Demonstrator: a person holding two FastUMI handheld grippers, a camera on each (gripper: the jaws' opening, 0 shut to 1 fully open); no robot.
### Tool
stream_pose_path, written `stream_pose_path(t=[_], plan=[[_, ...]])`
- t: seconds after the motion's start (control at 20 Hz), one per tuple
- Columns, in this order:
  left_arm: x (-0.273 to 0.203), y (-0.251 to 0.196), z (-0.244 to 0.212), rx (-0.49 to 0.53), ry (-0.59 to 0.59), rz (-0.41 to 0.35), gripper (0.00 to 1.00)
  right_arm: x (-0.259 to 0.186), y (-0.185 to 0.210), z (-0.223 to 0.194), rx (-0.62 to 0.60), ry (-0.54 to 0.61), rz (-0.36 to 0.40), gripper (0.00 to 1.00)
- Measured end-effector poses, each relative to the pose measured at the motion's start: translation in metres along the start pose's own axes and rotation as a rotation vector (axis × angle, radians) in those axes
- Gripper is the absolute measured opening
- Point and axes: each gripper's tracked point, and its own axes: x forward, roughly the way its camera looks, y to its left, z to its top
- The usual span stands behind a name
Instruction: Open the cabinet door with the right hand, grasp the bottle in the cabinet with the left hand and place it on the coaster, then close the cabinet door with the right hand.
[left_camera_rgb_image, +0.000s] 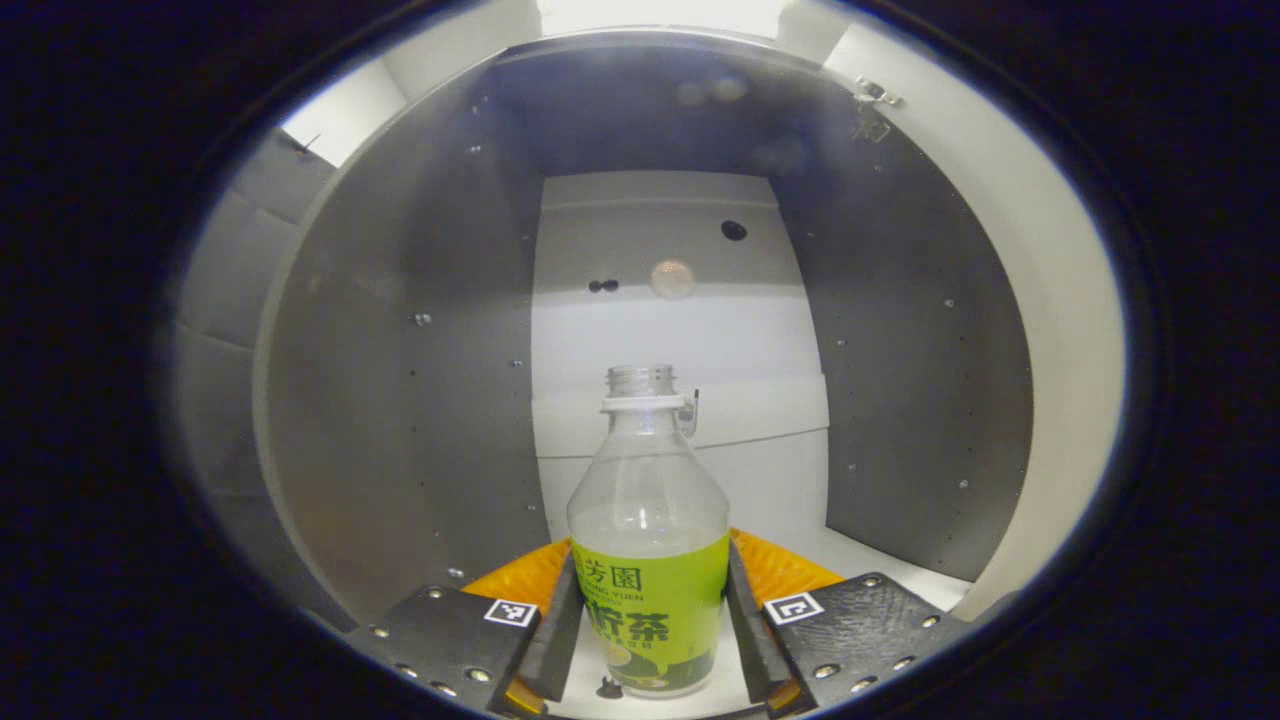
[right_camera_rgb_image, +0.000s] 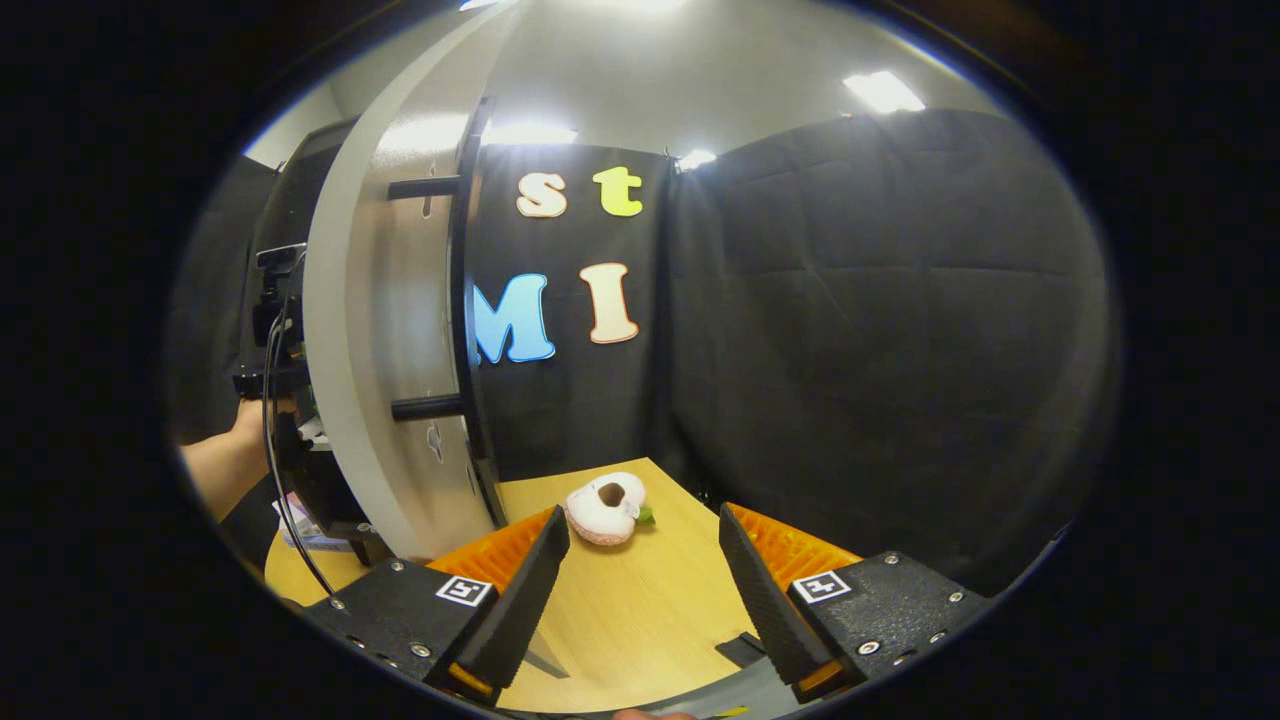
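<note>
Bottle (left_camera_rgb_image: 648, 560) stands upright inside the cabinet (left_camera_rgb_image: 400, 330), squarely between the left gripper (left_camera_rgb_image: 648, 640) fingers that hug its label, while the right gripper (right_camera_rgb_image: 640, 590) hangs apart.

Left gripper view: dim overall; cabinet (left_camera_rgb_image: 400, 350) side walls grey and shadowed, back panel lit brighter, strongest light entering at the top edge. Soft haze over the upper half; a pale round flare spot on the back panel. Bottle (left_camera_rgb_image: 648, 540) sharp, with small highlights on its clear shoulder. Straight panel edges bow outward towards the rim.

Right gripper view: brighter; ceiling lights (right_camera_rgb_image: 882, 90) overhead blown out to white. Glare streak on the curved cabinet door (right_camera_rgb_image: 345, 330). Bench (right_camera_rgb_image: 640, 600) evenly lit, shadows faint. Black cloth absorbs light, folds barely visible. Strong fisheye bending; edges darken and soften.
</note>
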Motion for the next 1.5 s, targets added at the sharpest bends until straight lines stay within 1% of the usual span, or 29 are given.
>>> stream_pose_path(t=[0.2, 0.25, 0.3, 0.45, 0.55, 0.65, 0.7, 0.75, 0.8, 0.9, 0.95, 1.0, 1.05, 1.1, 1.15, 1.25, 1.3, 1.35, 1.4, 1.45, 1.5], plan=[[-0.027, 0.009, 0.018, 0.001, -0.012, 0.042, 0.66, 0.011, -0.012, -0.001, 0.025, 0.017, 0.079, 0.93], [-0.037, 0.011, 0.024, 0.013, -0.021, 0.055, 0.66, 0.015, -0.016, -0.002, 0.021, 0.019, 0.097, 0.92], [-0.046, 0.013, 0.031, 0.028, -0.027, 0.069, 0.74, 0.019, -0.022, -0.003, 0.016, 0.026, 0.114, 0.93], [-0.073, 0.013, 0.044, 0.036, -0.034, 0.096, 0.75, 0.030, -0.031, -0.001, 0.030, 0.032, 0.169, 0.93], [-0.092, 0.013, 0.050, 0.075, -0.041, 0.117, 0.74, 0.035, -0.034, -0.003, 0.040, 0.047, 0.206, 0.92], [-0.118, 0.012, 0.060, 0.107, -0.053, 0.143, 0.73, 0.040, -0.032, -0.005, 0.043, 0.057, 0.253, 0.93], [-0.128, 0.011, 0.064, 0.105, -0.058, 0.152, 0.72, 0.041, -0.031, -0.007, 0.036, 0.061, 0.279, 0.93], [-0.141, 0.013, 0.067, 0.098, -0.061, 0.170, 0.72, 0.042, -0.030, -0.009, 0.023, 0.066, 0.304, 0.91], [-0.154, 0.015, 0.071, 0.089, -0.063, 0.186, 0.71, 0.042, -0.029, -0.012, 0.008, 0.072, 0.326, 0.93], [-0.182, 0.023, 0.071, 0.090, -0.071, 0.225, 0.70, 0.043, -0.029, -0.016, -0.012, 0.074, 0.367, 0.94], [-0.201, 0.028, 0.067, 0.097, -0.065, 0.244, 0.69, 0.044, -0.028, -0.019, -0.016, 0.080, 0.389, 0.92], [-0.217, 0.030, 0.062, 0.105, -0.055, 0.259, 0.68, 0.044, -0.027, -0.025, -0.023, 0.092, 0.407, 0.94], [-0.232, 0.033, 0.054, 0.110, -0.040, 0.275, 0.68, 0.044, -0.028, -0.030, -0.029, 0.101, 0.418, 0.93], [-0.247, 0.035, 0.047, 0.115, -0.025, 0.296, 0.67, 0.045, -0.029, -0.035, -0.032, 0.109, 0.425, 0.94], [-0.264, 0.040, 0.038, 0.121, -0.012, 0.320, 0.75, 0.046, -0.029, -0.041, -0.036, 0.121, 0.431, 0.94], [-0.286, 0.047, 0.019, 0.118, 0.014, 0.347, 0.75, 0.047, -0.026, -0.055, -0.054, 0.154, 0.455, 0.93], [-0.297, 0.050, 0.006, 0.111, 0.028, 0.354, 0.67, 0.047, -0.027, -0.061, -0.073, 0.157, 0.452, 0.94], [-0.305, 0.055, -0.005, 0.106, 0.041, 0.361, 0.67, 0.050, -0.030, -0.066, -0.088, 0.155, 0.438, 0.94], [-0.316, 0.057, -0.018, 0.097, 0.051, 0.362, 0.75, 0.054, -0.036, -0.068, -0.096, 0.137, 0.397, 0.94], [-0.326, 0.055, -0.037, 0.083, 0.064, 0.357, 0.75, 0.061, -0.046, -0.064, -0.089, 0.101, 0.334, 0.93], [-0.336, 0.055, -0.052, 0.078, 0.074, 0.358, 0.75, 0.070, -0.051, -0.060, -0.073, 0.073, 0.289, 0.91]])
